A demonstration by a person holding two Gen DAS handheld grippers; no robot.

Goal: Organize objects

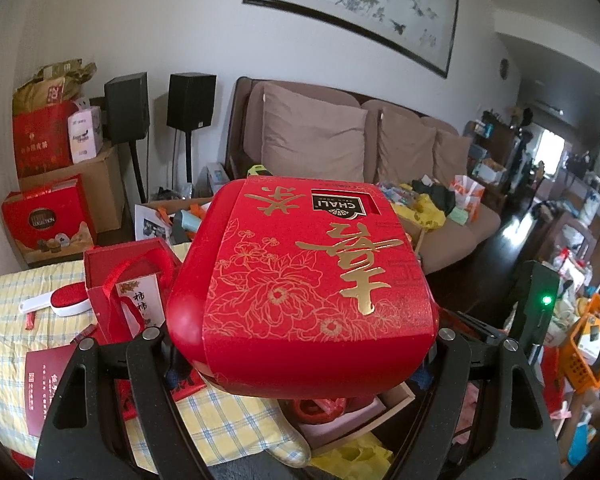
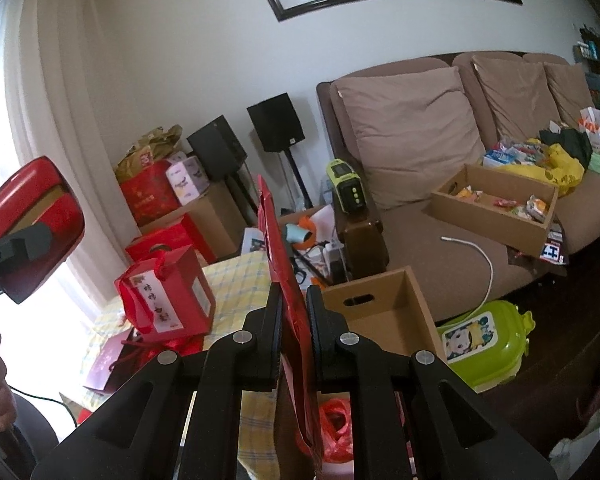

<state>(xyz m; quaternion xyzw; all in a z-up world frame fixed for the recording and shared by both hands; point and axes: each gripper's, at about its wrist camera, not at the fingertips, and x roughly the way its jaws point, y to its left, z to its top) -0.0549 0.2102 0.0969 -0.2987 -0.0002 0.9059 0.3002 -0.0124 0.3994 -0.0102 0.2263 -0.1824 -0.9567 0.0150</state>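
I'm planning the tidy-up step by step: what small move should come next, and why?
Probably lower the red tea box, gripped in the left claw, toward the open red bag whose edge the right claw pinches. The box is lifted clear of the checked tablecloth.

The red tea box (image 1: pixel 300 280) reads "CHALI", upside down; a red gift bag (image 1: pixel 48 222) seemingly reads "COLLECTION".
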